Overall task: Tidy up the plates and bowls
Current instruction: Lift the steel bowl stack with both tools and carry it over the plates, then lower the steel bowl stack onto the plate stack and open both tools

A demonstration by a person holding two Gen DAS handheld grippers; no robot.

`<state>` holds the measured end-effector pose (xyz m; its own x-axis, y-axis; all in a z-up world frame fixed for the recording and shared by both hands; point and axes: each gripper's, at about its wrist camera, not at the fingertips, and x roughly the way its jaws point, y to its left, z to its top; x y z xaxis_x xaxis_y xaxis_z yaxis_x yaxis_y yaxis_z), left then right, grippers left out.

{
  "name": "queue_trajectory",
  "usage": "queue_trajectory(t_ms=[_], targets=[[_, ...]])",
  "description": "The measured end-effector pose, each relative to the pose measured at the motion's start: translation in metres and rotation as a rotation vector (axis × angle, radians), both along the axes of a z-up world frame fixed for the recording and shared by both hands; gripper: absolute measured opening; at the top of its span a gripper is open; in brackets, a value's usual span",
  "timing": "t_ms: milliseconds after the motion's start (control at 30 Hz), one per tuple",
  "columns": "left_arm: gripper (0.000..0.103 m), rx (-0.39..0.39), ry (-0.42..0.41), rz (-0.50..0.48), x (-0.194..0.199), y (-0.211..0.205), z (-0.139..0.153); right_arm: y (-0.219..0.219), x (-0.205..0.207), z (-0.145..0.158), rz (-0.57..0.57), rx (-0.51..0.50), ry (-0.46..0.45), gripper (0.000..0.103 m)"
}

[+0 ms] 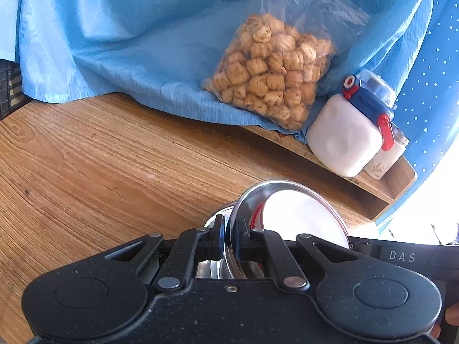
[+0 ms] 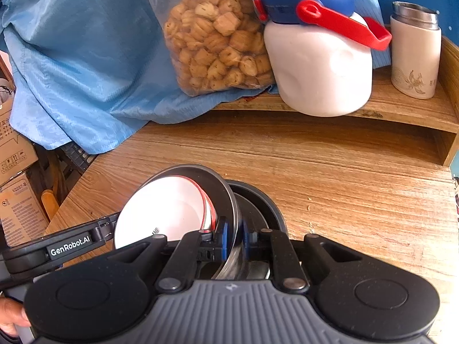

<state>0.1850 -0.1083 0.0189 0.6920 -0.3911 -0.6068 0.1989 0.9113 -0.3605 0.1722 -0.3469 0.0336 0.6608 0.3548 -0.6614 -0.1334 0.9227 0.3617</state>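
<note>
A steel bowl (image 1: pixel 275 189) holds a white plate with a red rim (image 1: pixel 301 215); beneath it sits another steel dish (image 1: pixel 218 215). My left gripper (image 1: pixel 231 240) is shut on the steel bowl's near rim. In the right wrist view the same steel bowl (image 2: pixel 212 180) with the white plate (image 2: pixel 160 212) tilts over a dark steel dish (image 2: pixel 258 197). My right gripper (image 2: pixel 233 240) is shut on the bowl's rim from the opposite side. The left gripper's body (image 2: pixel 68 243) shows at the left there.
The wooden table (image 1: pixel 100 157) carries a raised wooden shelf (image 2: pixel 387 114) at the back. On it are a bag of biscuits (image 1: pixel 272 66), a white jar with a blue lid and red scoop (image 2: pixel 318 66), a white tumbler (image 2: pixel 416 54) and blue cloth (image 1: pixel 114 28). Cardboard boxes (image 2: pixel 17 195) stand left.
</note>
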Motion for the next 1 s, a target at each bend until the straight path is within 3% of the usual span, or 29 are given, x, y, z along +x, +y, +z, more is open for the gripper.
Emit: queue_trajectory(t_ms=[1000], targets=[[0.004, 0.01, 0.057, 0.0, 0.016, -0.01, -0.01, -0.003, 0.009, -0.008, -0.01, 0.003, 0.041, 0.014]])
